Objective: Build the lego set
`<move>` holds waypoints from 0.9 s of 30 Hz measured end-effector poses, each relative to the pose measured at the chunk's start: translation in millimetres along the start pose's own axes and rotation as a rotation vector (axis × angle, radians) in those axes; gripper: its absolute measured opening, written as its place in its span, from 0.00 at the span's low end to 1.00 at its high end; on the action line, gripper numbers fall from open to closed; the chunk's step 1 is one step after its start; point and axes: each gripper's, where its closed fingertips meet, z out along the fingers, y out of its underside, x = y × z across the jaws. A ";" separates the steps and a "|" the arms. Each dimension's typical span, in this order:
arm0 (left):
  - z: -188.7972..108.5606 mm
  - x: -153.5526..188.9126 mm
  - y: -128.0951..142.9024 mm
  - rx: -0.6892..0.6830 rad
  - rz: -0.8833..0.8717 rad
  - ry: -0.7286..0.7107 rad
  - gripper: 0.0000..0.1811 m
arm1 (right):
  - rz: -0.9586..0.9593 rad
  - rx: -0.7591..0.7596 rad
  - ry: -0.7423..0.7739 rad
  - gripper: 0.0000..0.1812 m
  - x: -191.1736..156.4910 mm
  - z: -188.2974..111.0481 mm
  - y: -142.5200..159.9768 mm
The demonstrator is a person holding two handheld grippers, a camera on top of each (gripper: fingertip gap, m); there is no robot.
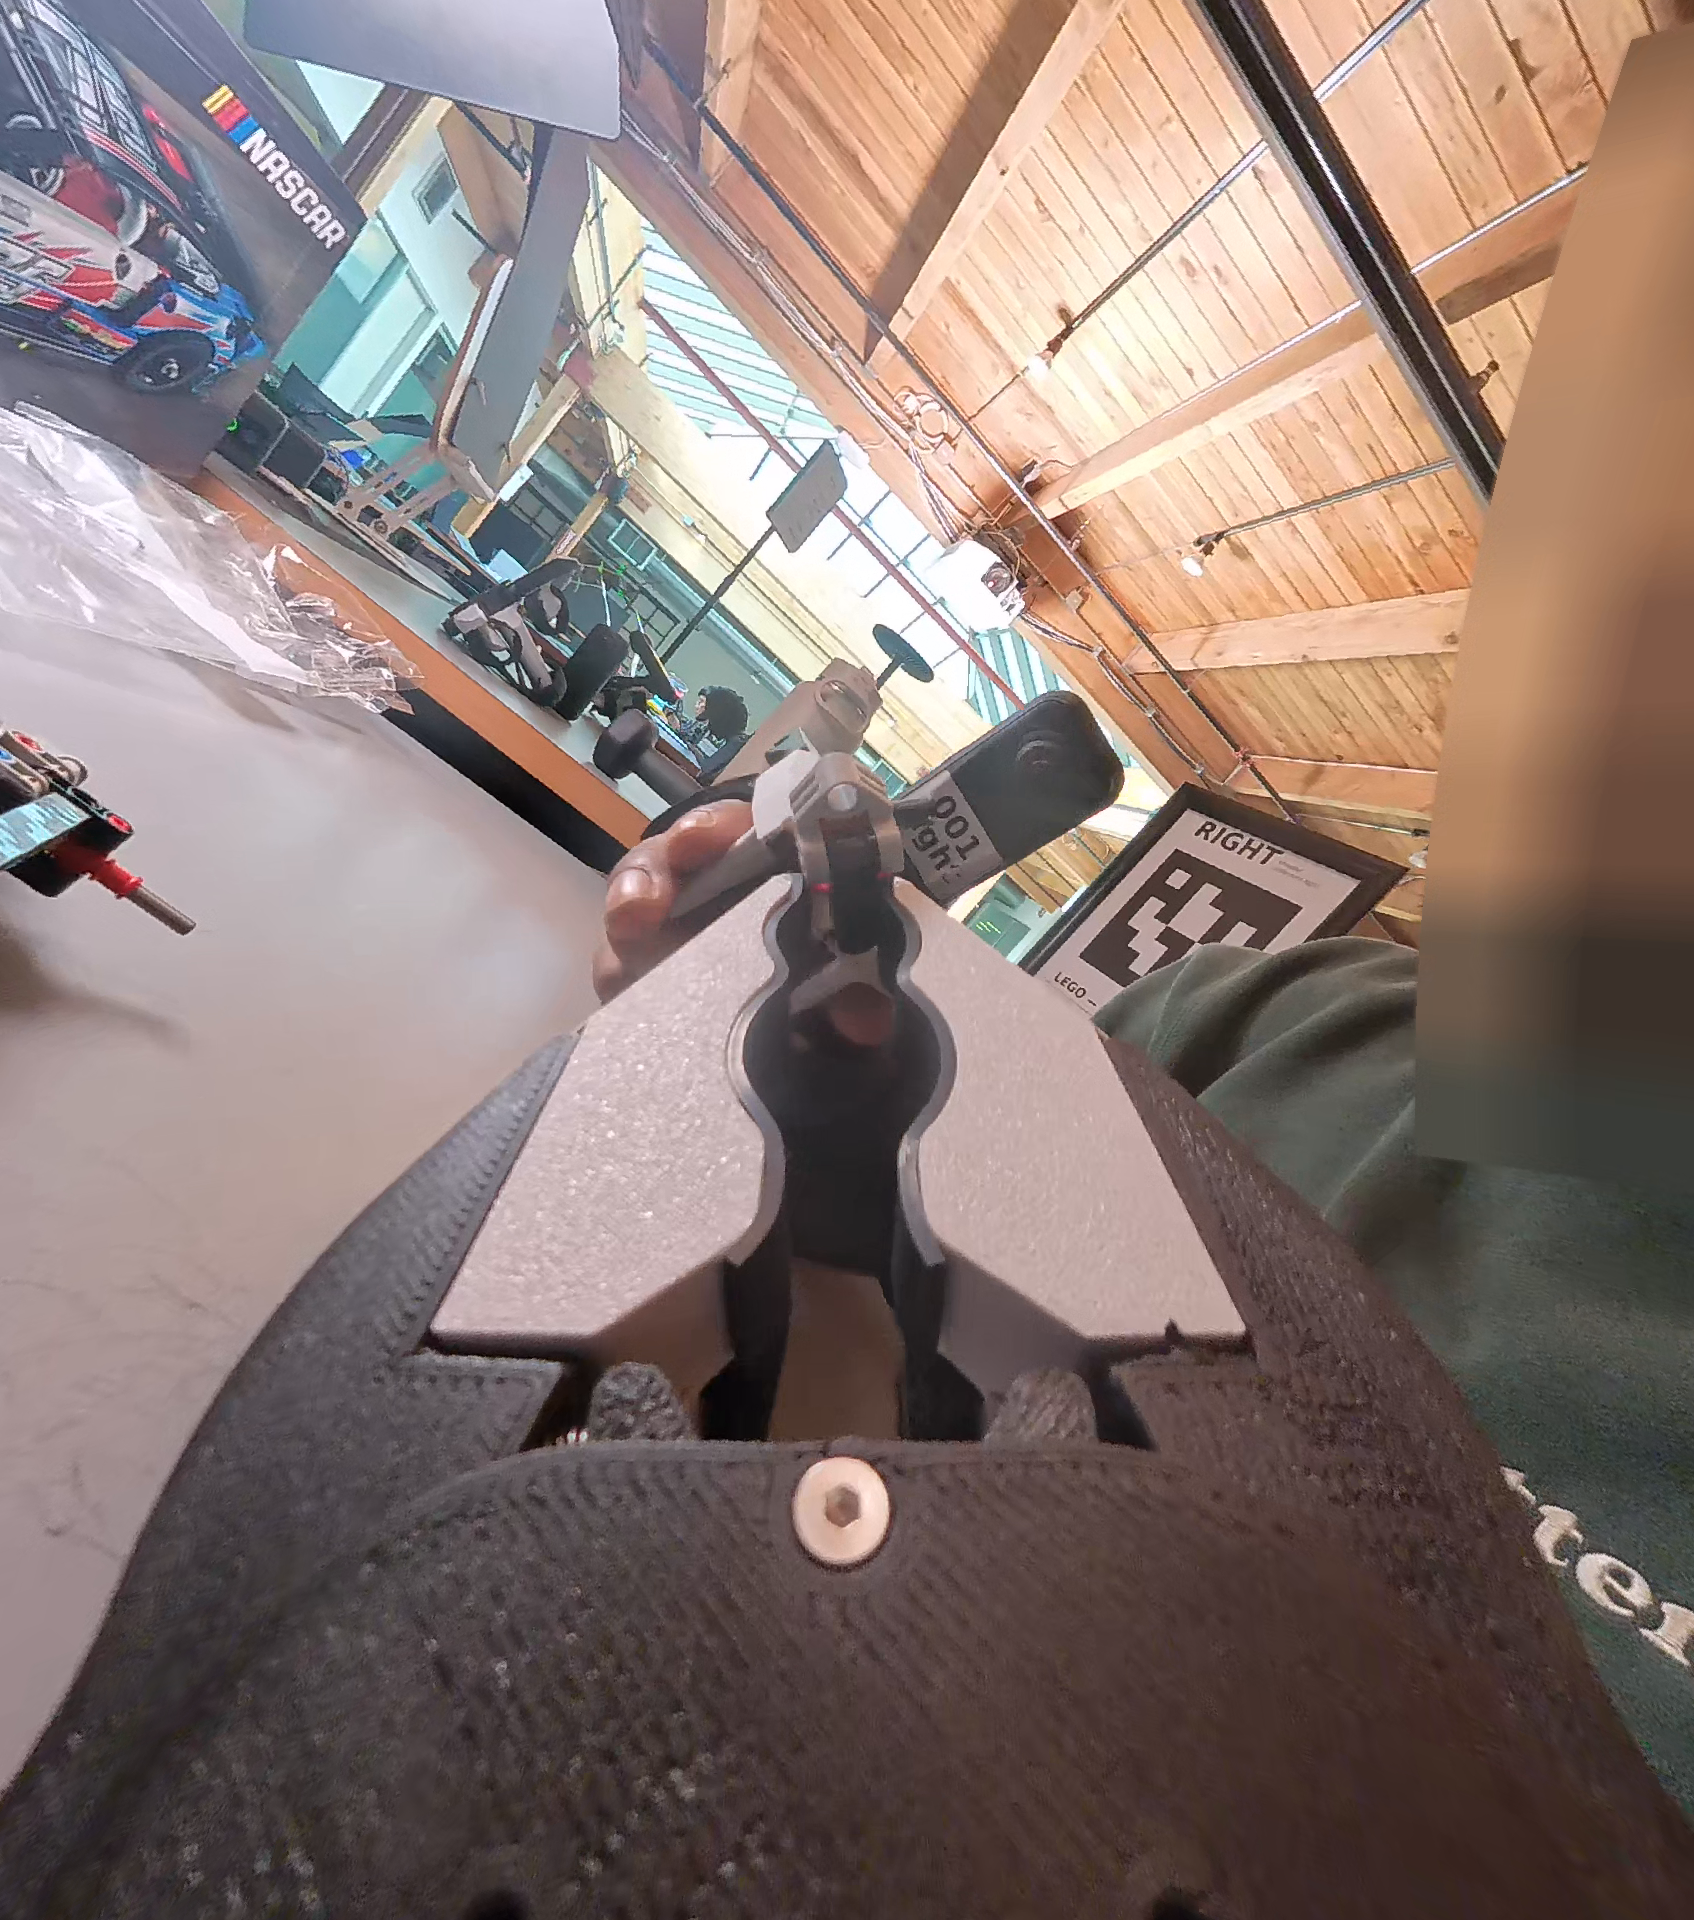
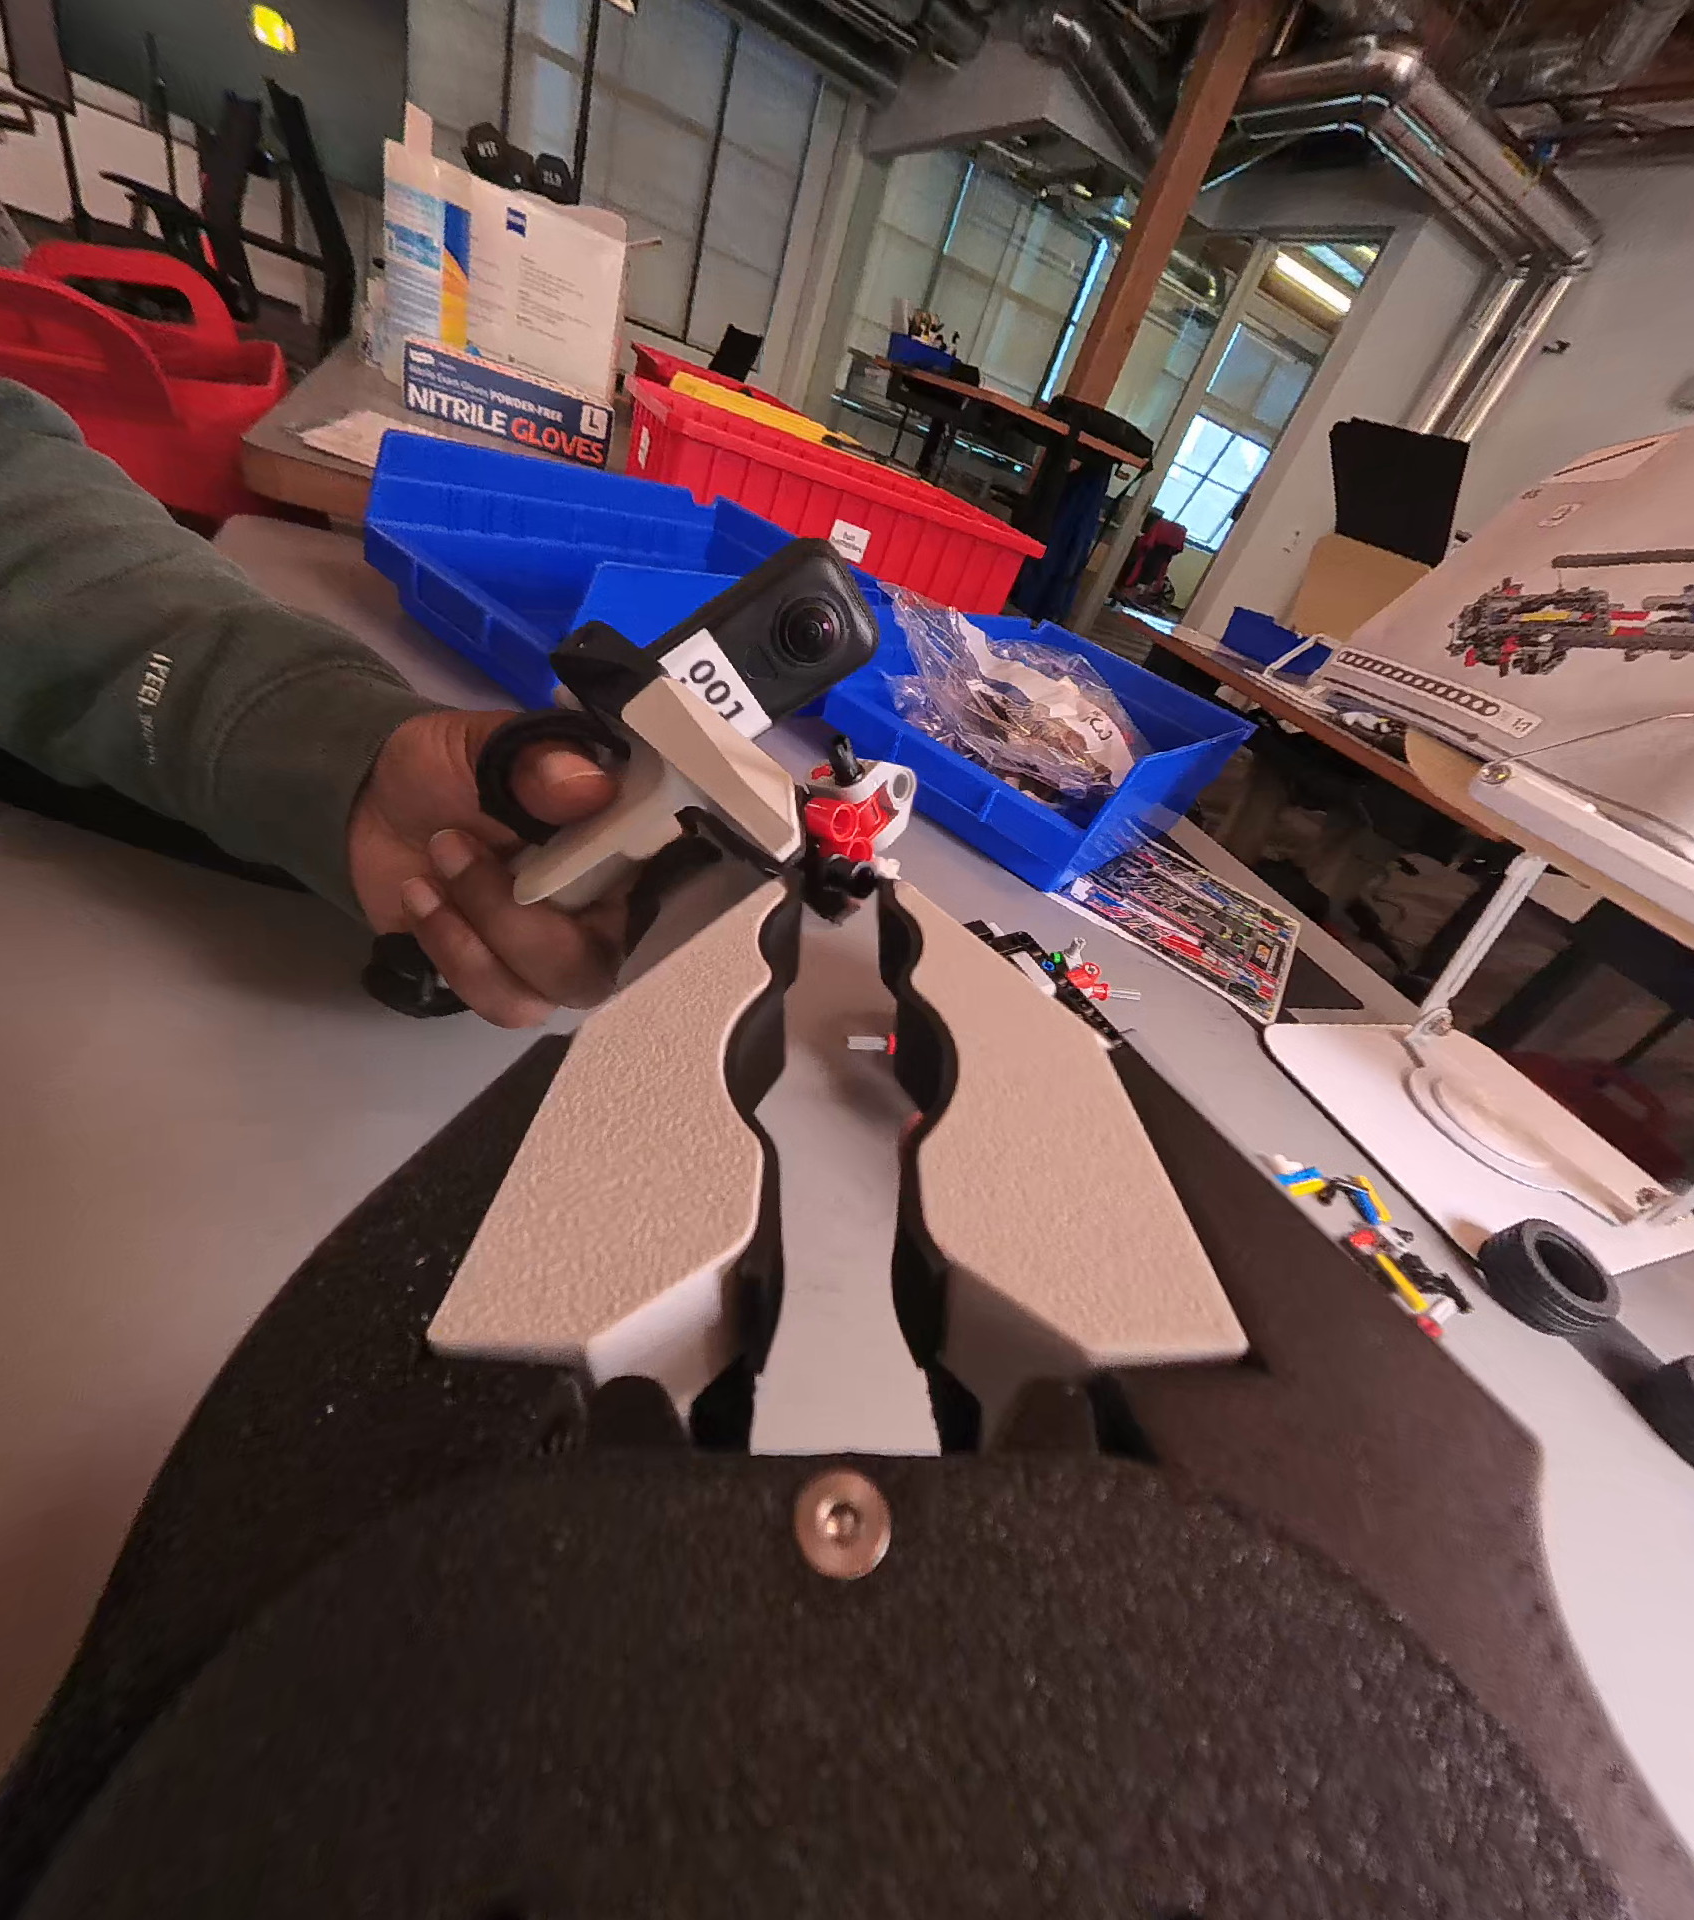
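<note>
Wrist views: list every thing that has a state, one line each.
right gripper, shut on lego piece
left gripper, shut on lego piece
lego piece, held off the table between both grippers
instruction booklet, open on its stand
tyres, loose on table
blue bin, holding a crumpled bag

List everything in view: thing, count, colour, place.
lego piece: 1, red, grey and black, held between both grippers' tips
tyres: 2, black, table right
loose lego pieces: several, mixed, near tyres
blue bins: several, table rear
red bin: 1, behind blue bins
instruction booklet: 1, on white stand, right
chassis: 1, partly built, table left
left gripper: grips the piece
right gripper: grips the piece
</note>
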 end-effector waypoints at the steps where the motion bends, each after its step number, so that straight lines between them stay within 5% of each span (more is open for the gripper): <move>1: -0.3 -0.3 -0.6 0.005 0.001 0.000 0.05 | 0.021 0.004 -0.009 0.10 -0.4 0.1 -0.3; 27: -1.4 -5.4 -1.0 0.017 0.077 -0.047 0.05 | 0.118 -0.013 -0.009 0.09 2.1 2.5 6.2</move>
